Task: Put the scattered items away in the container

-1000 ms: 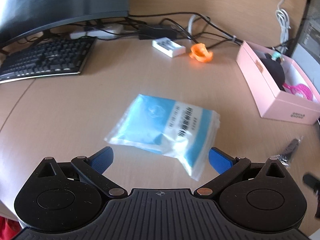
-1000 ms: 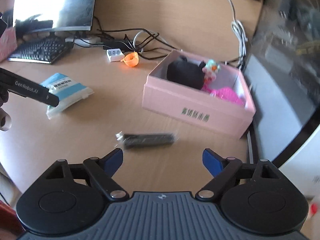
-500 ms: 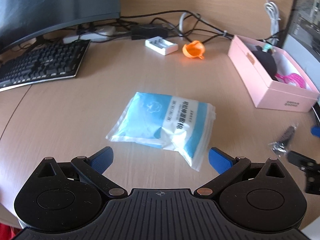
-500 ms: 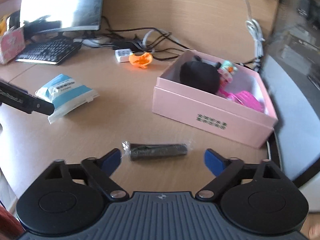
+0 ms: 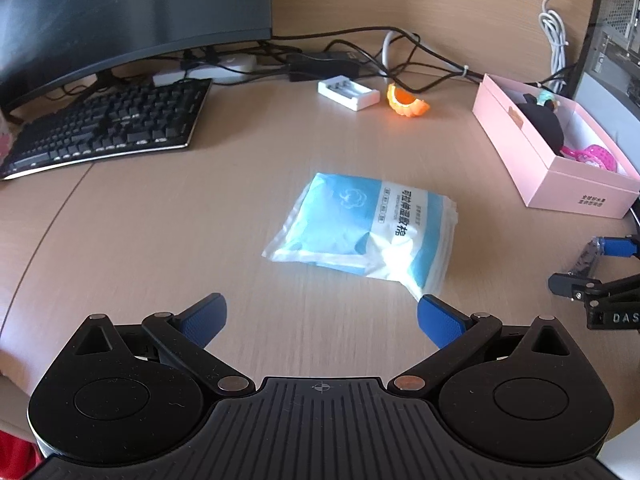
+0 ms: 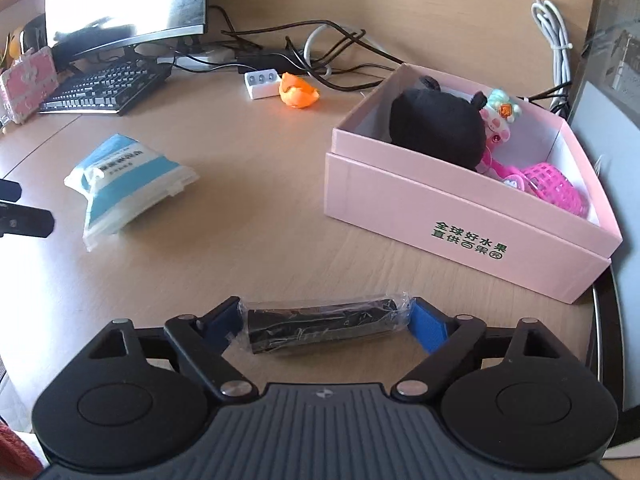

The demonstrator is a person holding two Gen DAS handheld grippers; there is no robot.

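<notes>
A black roll wrapped in clear plastic (image 6: 320, 324) lies crosswise on the desk between the open fingers of my right gripper (image 6: 326, 322); the fingers stand at its two ends. The pink box (image 6: 460, 216) stands beyond it to the right and holds a black plush (image 6: 436, 128) and pink toys. A blue-and-white packet (image 5: 368, 232) lies on the desk just ahead of my left gripper (image 5: 322, 318), which is open and empty. My right gripper also shows in the left wrist view (image 5: 596, 268), around the roll (image 5: 586, 258).
A white battery case (image 5: 348, 94) and an orange toy (image 5: 406, 104) lie at the back near tangled cables. A black keyboard (image 5: 108, 128) and a monitor (image 5: 120, 16) stand at the back left. The pink box (image 5: 560, 184) sits by the desk's right edge.
My right gripper has moved forward and down until the wrapped roll sits between its fingers. My left gripper has pulled back a little from the packet.
</notes>
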